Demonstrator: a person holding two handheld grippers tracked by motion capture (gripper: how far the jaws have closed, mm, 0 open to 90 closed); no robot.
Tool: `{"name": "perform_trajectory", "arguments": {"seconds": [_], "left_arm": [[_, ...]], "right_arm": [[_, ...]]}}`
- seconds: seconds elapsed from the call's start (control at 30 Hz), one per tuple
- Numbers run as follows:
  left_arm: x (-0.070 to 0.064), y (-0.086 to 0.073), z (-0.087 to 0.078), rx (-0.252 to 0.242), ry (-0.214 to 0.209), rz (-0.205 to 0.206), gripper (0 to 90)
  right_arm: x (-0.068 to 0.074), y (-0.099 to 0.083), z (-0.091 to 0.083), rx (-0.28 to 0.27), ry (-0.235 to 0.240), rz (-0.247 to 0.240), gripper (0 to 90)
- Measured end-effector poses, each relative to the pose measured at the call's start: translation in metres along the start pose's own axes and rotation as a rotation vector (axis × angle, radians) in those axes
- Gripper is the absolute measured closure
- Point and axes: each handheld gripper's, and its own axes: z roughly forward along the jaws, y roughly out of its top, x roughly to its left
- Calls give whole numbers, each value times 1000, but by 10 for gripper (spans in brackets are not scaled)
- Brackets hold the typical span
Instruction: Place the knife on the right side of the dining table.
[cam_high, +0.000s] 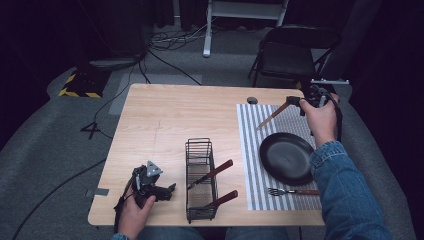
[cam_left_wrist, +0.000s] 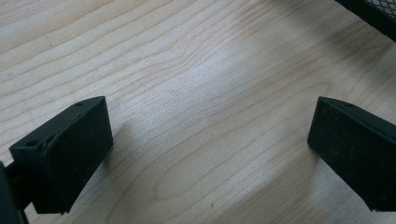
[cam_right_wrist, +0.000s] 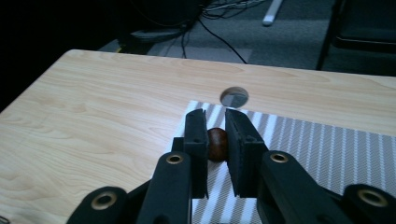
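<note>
Left tool (cam_high: 159, 189) released, jaws wide, low over bare bench (cam_high: 160, 120) near front edge, beside wire caddy (cam_high: 201, 179) holding 2 wooden-handled utensils. Fork (cam_high: 292, 191) and black plate (cam_high: 287, 158) on striped placemat (cam_high: 250, 150). Farther back, right tool (cam_high: 296, 102) clenched on wooden-handled utensil (cam_high: 273, 115) above mat's far end.

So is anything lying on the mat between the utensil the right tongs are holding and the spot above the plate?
Nothing visible. The right tongs hold the wooden-handled utensil over bare striped mat, beyond the black plate.
</note>
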Motion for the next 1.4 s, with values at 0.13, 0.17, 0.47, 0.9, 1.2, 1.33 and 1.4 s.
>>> {"name": "perform_trajectory", "arguments": {"seconds": [0.13, 0.17, 0.47, 0.9, 1.2, 1.33, 1.4], "left_arm": [[0, 0, 0, 1, 1, 3, 2], [0, 0, 0, 1, 1, 3, 2], [0, 0, 0, -1, 0, 0, 2], [0, 0, 0, -1, 2, -1, 2], [0, 0, 0, -1, 2, -1, 2], [0, 0, 0, 0, 3, -1, 2], [0, 0, 0, -1, 3, -1, 2]], "right_arm": [[-6, -3, 0, 14, -44, 4, 693], [-8, -3, 1, 18, -52, 4, 671], [-24, -12, 4, 33, -62, 20, 520], [-45, -26, 7, 69, -103, 56, 476], [-55, -32, 10, 98, -120, 64, 477], [-63, -36, 15, 119, -140, 75, 477], [-66, -39, 17, 125, -146, 80, 477]]}}
